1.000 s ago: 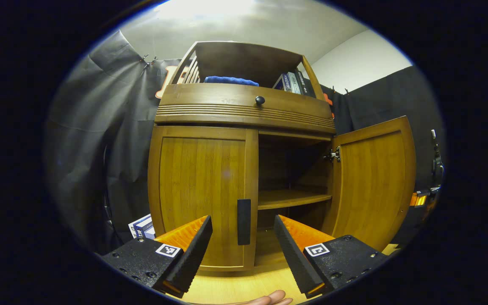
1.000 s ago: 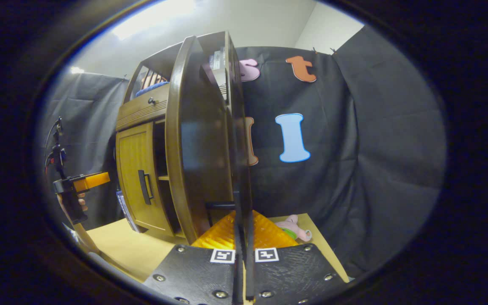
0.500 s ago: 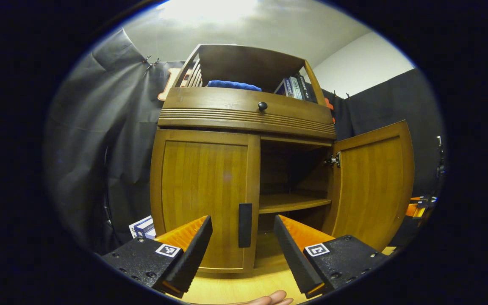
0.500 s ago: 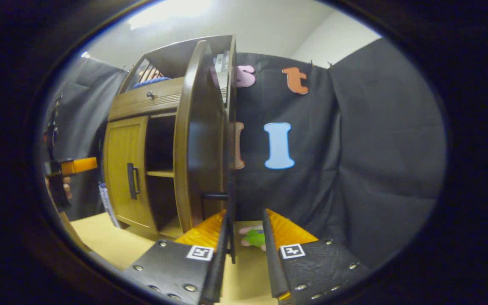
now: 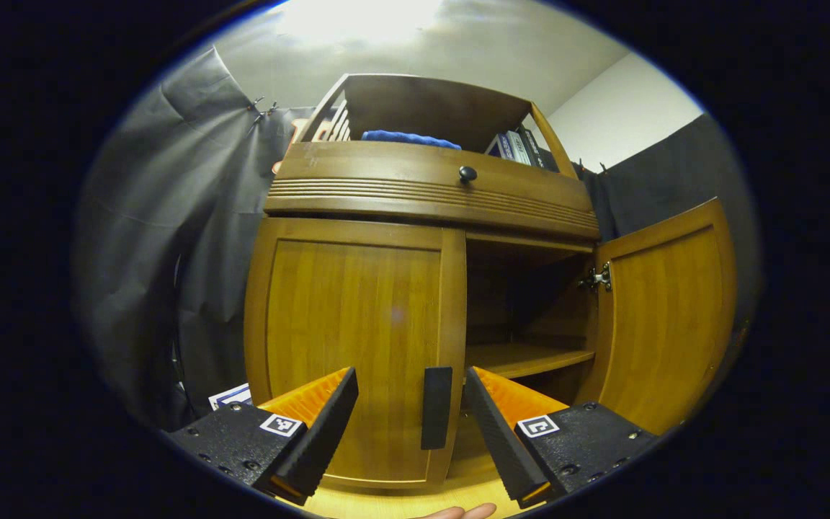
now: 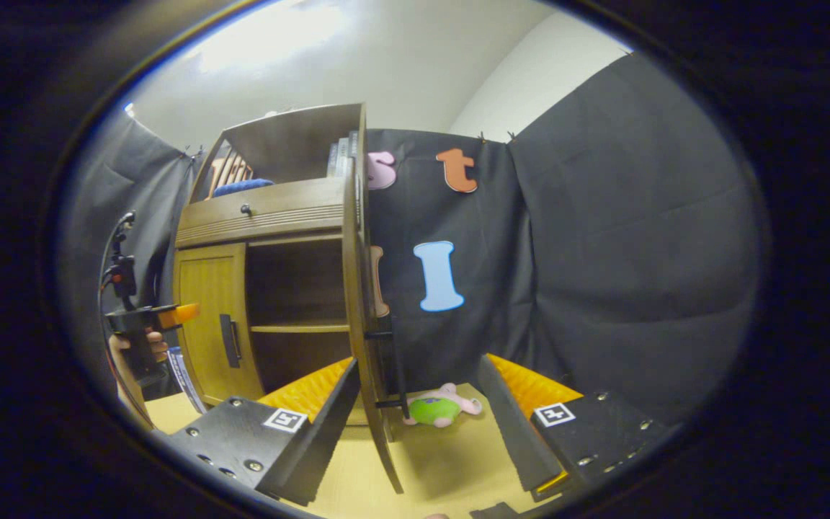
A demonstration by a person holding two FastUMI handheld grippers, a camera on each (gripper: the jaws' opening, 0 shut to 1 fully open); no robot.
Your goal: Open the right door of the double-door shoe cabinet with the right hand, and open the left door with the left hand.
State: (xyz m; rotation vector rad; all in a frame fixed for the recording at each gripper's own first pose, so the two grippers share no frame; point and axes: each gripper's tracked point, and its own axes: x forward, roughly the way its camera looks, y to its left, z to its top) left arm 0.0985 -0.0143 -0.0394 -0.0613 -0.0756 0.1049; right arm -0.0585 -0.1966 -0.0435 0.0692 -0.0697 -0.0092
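Observation:
The wooden shoe cabinet stands close in front in the left gripper view. Its left door is closed, and the door's black handle sits between the fingers of my open left gripper, nearer the right finger and untouched. The right door is swung wide open. In the right gripper view that right door is seen edge-on, with its handle in the gap of my open right gripper, which holds nothing. The left gripper also appears far left, held by a hand.
An inner shelf shows inside the open half. A blue cloth and books sit on the top shelf above a drawer knob. A plush toy lies on the wooden table. A box stands left of the cabinet.
My right gripper has opened, let go of the right door's handle and drawn back. My left gripper has moved closer to the left door, bringing its handle between the fingers.

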